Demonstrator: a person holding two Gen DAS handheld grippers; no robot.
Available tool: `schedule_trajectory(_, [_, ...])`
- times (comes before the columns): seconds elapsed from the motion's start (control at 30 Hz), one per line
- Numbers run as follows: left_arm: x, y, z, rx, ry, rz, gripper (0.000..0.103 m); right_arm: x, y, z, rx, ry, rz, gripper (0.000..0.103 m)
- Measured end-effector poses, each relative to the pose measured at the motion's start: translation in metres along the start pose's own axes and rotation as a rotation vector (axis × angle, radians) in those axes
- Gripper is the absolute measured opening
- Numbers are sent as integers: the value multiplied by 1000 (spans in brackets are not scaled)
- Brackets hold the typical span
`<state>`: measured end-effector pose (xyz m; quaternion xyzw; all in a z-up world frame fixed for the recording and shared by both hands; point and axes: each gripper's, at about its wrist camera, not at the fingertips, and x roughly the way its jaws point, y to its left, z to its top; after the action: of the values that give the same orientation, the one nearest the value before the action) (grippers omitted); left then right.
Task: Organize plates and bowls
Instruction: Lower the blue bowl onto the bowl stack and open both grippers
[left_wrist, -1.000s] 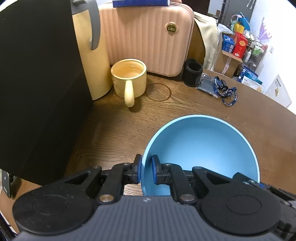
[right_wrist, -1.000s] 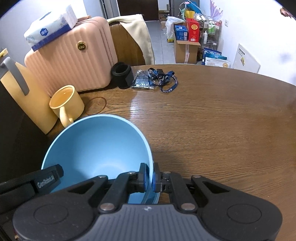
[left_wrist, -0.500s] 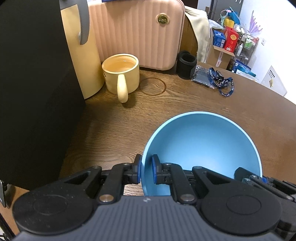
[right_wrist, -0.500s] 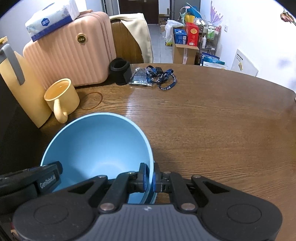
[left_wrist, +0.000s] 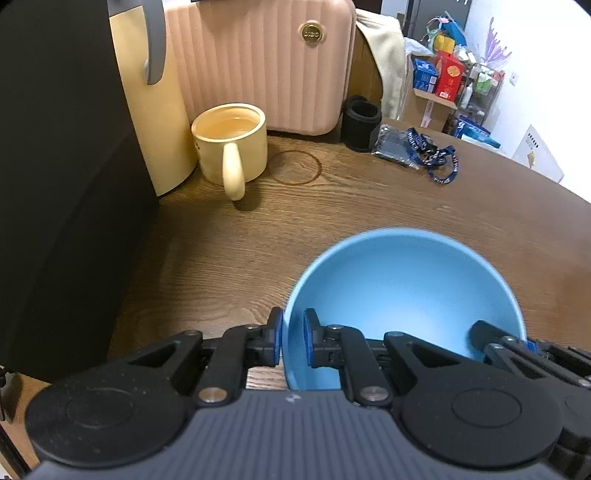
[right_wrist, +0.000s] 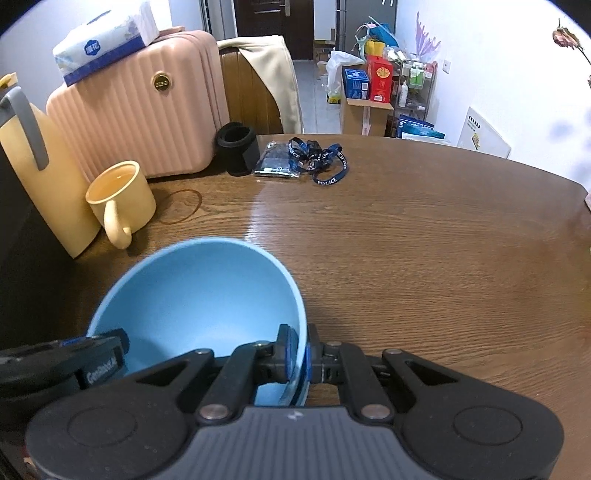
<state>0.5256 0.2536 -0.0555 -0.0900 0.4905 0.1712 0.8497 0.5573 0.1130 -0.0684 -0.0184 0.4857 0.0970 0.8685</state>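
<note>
A light blue bowl (left_wrist: 402, 295) is held above the brown wooden table (left_wrist: 369, 199) by both grippers. My left gripper (left_wrist: 293, 341) is shut on the bowl's left rim, one finger inside and one outside. My right gripper (right_wrist: 299, 352) is shut on the bowl's (right_wrist: 195, 295) right rim in the same way. Each gripper's body shows at the edge of the other's view. The bowl is empty and slightly blurred. No plates are in view.
A yellow mug (left_wrist: 231, 151) with liquid and a yellow jug (left_wrist: 147, 92) stand at the back left, before a pink case (left_wrist: 266, 62). A black cup (right_wrist: 238, 147) and a blue lanyard (right_wrist: 314, 158) lie further back. A dark panel (left_wrist: 55, 184) is at the left.
Both grippers have carried the bowl back and up, away from the mug and case. The grip on both rims is unchanged.
</note>
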Motion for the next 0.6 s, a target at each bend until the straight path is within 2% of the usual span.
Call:
schedule_trajectory(0.17, [-6,1,0,14,-25,-1,14,-3,-2,-1,6,-7,13,14])
schedule_trajectory(0.27, [-10,6,1,10,-36,4,17,-6,-5,-1,16,-21,12,22])
schedule_trajectory(0.33, [-13,11,1,5,-44,7,27,-10,-9,-2,32,-28,7,32])
schedule_trajectory(0.4, [-15,14,2,3,-53,17,35,-13,-12,-3,47,-34,9,33])
schedule_trajectory(0.47, [-16,17,2,8,-57,22,36,-16,-14,-5,56,-35,16,30])
schedule_trajectory(0.53, [-16,19,2,11,-56,21,36,-18,-14,-7,58,-30,29,15])
schedule_trajectory(0.6, [-16,20,1,15,-54,17,36,-20,-12,-9,63,-26,42,11])
